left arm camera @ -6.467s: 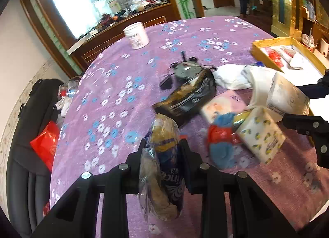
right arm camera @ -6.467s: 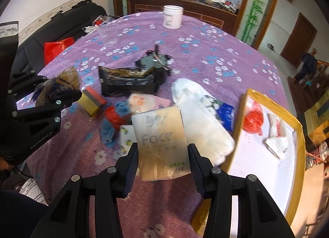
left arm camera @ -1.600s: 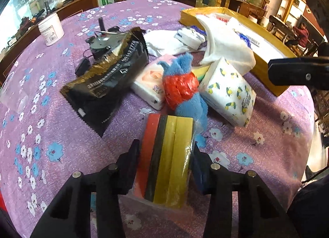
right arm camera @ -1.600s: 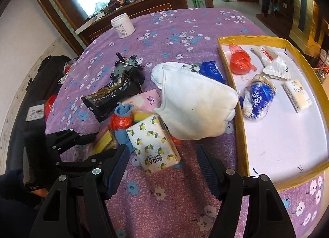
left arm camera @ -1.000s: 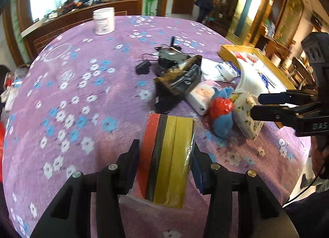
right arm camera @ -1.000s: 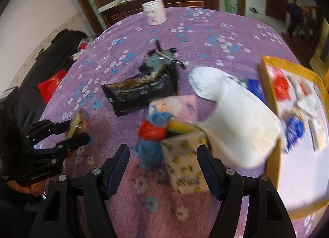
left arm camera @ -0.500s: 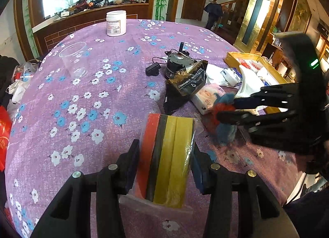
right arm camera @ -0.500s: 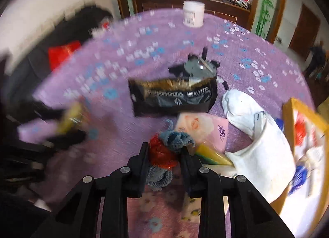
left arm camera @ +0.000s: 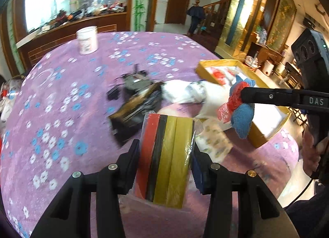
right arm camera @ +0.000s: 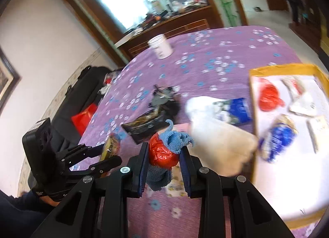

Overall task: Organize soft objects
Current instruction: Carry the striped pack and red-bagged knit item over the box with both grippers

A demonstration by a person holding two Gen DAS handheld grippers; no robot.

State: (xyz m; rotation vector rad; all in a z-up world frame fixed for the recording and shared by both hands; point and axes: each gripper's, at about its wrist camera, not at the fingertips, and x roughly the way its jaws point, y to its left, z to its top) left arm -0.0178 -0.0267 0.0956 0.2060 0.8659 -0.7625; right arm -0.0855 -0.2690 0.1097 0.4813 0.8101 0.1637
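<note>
My left gripper (left arm camera: 165, 155) is shut on a wrapped pack of sponges (left arm camera: 164, 155) striped red, black and yellow, held over the purple flowered tablecloth. My right gripper (right arm camera: 163, 155) is shut on a blue knitted cloth bundled with a red plastic bag (right arm camera: 164, 151), lifted above the pile. That bundle (left arm camera: 240, 104) also shows at the right of the left wrist view, near the yellow-rimmed tray (right arm camera: 283, 67). A white cloth (right arm camera: 218, 135) and a flowered tissue pack (left arm camera: 213, 141) lie on the table beside the tray.
The tray holds a red bag (right arm camera: 267, 94), a blue-and-white packet (right arm camera: 277, 137) and small white packs. A black foil bag (right arm camera: 148, 127), a dark gadget with cable (left arm camera: 133, 82) and a white jar (left arm camera: 87, 39) sit on the table. A person stands far off in the doorway.
My right gripper has shut on the blue-and-red bundle and lifted it off the pile toward the tray. The left gripper keeps hold of the sponge pack and has swung toward the tray side.
</note>
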